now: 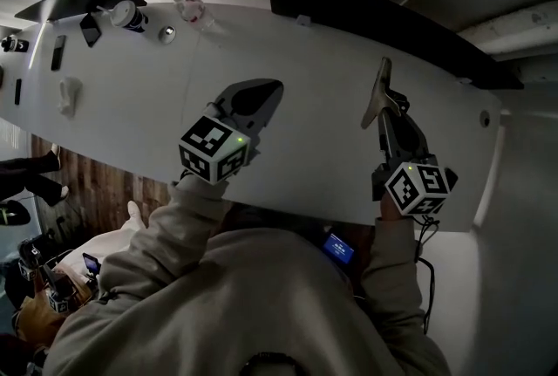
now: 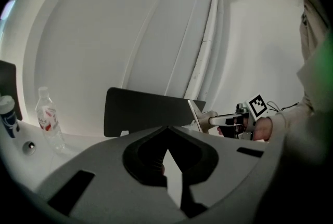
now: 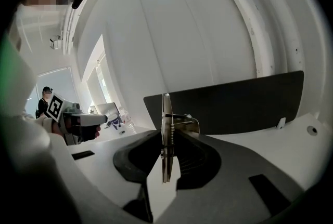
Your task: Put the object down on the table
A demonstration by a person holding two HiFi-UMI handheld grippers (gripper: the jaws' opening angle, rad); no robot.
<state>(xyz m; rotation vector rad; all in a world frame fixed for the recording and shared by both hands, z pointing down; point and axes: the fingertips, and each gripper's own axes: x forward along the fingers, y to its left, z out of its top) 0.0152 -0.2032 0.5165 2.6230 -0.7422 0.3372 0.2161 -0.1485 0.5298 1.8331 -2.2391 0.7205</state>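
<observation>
A thin flat tan board with a spring clip stands on edge between the jaws of my right gripper, held above the white table. In the right gripper view the board is edge-on, and the pads press on both of its faces. The left gripper view shows the same board off to the right. My left gripper hovers over the middle of the table, left of the right one. Its jaws meet at the tip with nothing in them.
A black upright panel runs along the table's far edge. A clear water bottle and a blue-labelled cup stand at the far left, near small dark items and a white crumpled thing.
</observation>
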